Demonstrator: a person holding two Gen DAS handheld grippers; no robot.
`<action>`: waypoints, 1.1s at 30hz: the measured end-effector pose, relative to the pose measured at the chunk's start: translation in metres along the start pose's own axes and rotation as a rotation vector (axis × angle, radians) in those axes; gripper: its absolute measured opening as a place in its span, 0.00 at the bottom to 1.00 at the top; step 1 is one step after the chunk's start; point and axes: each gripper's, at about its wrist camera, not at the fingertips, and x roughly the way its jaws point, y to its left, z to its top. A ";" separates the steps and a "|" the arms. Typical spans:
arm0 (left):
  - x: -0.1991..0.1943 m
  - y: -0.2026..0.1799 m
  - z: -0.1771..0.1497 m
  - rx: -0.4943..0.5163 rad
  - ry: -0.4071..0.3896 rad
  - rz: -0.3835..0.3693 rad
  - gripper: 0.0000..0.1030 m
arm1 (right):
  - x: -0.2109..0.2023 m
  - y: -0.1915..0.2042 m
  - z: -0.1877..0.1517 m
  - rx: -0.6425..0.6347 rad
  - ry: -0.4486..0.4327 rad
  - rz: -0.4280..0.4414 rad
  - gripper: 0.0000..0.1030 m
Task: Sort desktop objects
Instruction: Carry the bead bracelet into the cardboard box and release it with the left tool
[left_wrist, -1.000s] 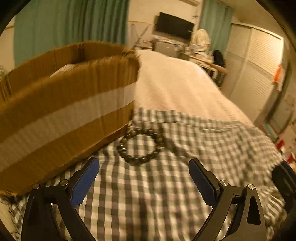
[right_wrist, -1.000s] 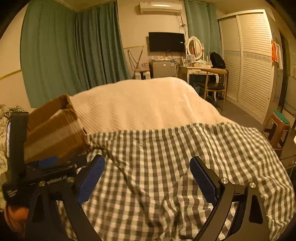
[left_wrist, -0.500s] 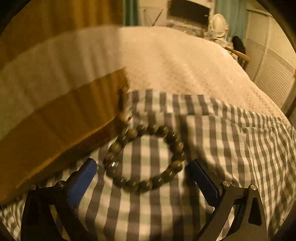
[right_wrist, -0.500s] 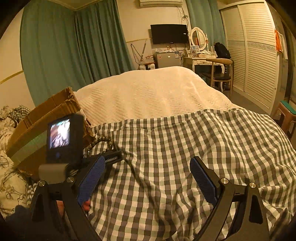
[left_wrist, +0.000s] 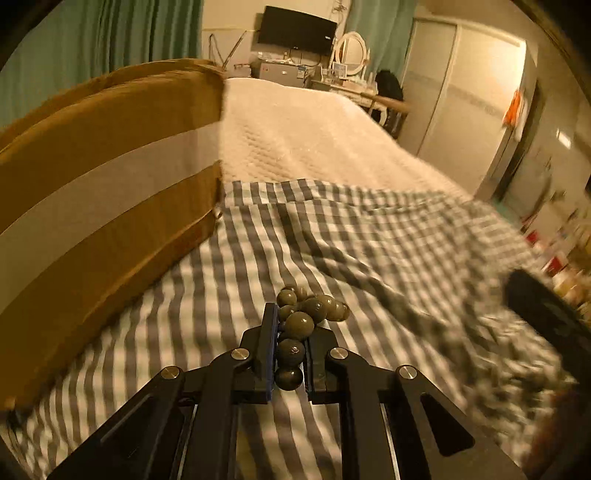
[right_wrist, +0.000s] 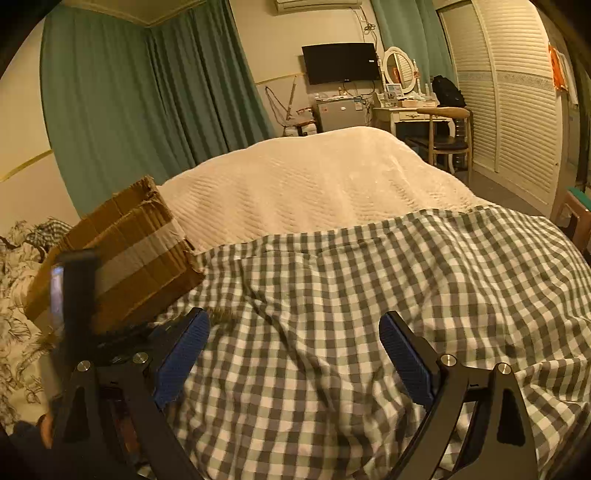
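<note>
Left wrist view, bracelet: a dark bead bracelet (left_wrist: 303, 325) sits bunched between the pads of the left gripper (left_wrist: 290, 354), low in the centre of the frame; several beads are stacked in the gap and the rest spill out just beyond the fingertips.
Left jaws: closing on the bracelet, pads against the beads on both sides, nearly together.
Bracelet support: appears lifted, or only just clear of the checked sheet (left_wrist: 388, 258); contact with the cloth cannot be confirmed.
Cardboard box: a taped cardboard box (left_wrist: 103, 192) stands to the left of the gripper, its near wall rising above the held beads. Its contents are not visible.
Right wrist view, right gripper: the right gripper (right_wrist: 295, 354) hovers over the checked sheet, jaws wide apart, nothing between them.
Surroundings: a cream blanket (right_wrist: 317, 184) covers the far part of the bed; the box sits at the left edge of the sheet.
Step in hand, judged: secure the bracelet, then carry it to the box.
Method advised: keep the squeeze firm, since round beads can roll out of flat pads; lift straight up until the dangling loop clears the box wall; release only once over the opening.
Risk noted: loose beads may snag the box's torn rim.
</note>
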 end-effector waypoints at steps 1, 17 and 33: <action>-0.006 0.001 0.002 -0.009 -0.001 -0.008 0.10 | 0.000 0.003 0.000 -0.004 0.001 0.007 0.91; -0.117 0.064 0.114 -0.084 -0.289 0.116 0.11 | -0.040 0.085 0.015 -0.155 -0.060 0.122 0.91; -0.126 0.094 0.101 -0.116 -0.269 0.319 1.00 | -0.047 0.118 0.040 -0.164 -0.031 0.101 0.91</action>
